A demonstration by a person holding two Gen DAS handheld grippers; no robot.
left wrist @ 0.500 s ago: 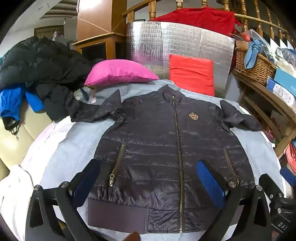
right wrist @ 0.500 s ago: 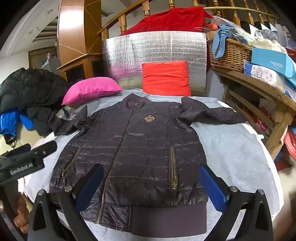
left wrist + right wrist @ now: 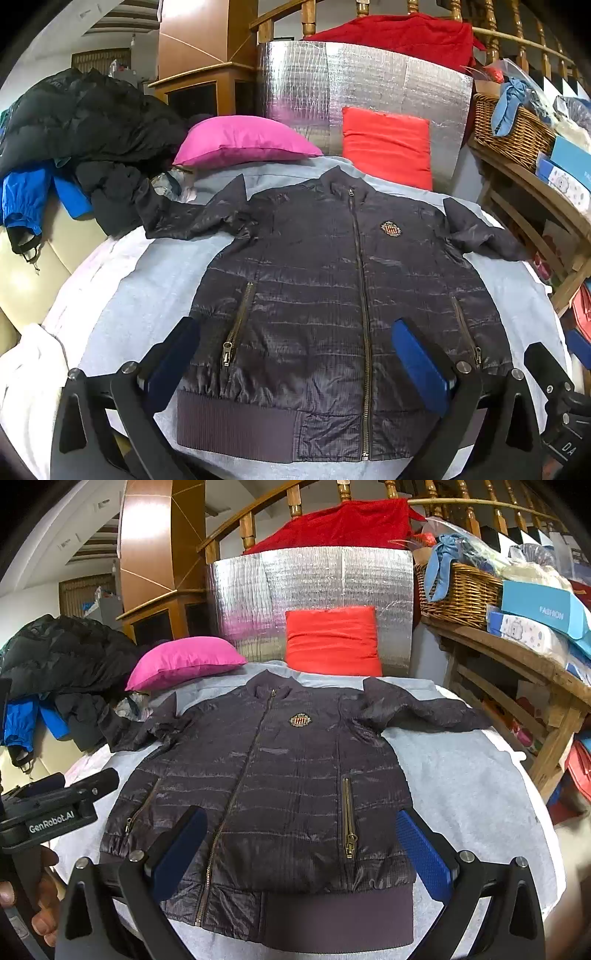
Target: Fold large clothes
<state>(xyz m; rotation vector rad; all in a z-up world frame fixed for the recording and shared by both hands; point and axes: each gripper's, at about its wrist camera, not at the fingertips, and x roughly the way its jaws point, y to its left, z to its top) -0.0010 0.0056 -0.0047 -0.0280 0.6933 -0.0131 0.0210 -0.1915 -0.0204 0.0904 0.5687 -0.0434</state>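
Dark jacket unmoved, flat on grey sheet, both grippers' jaws still wide, empty

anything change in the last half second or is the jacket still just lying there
Nothing visibly changed. The dark jacket still lies flat and zipped on the grey cover, sleeves spread out to the sides. The left gripper and right gripper still hover over its hem, jaws wide open, holding nothing. The pink pillow and red cushion are where they were.
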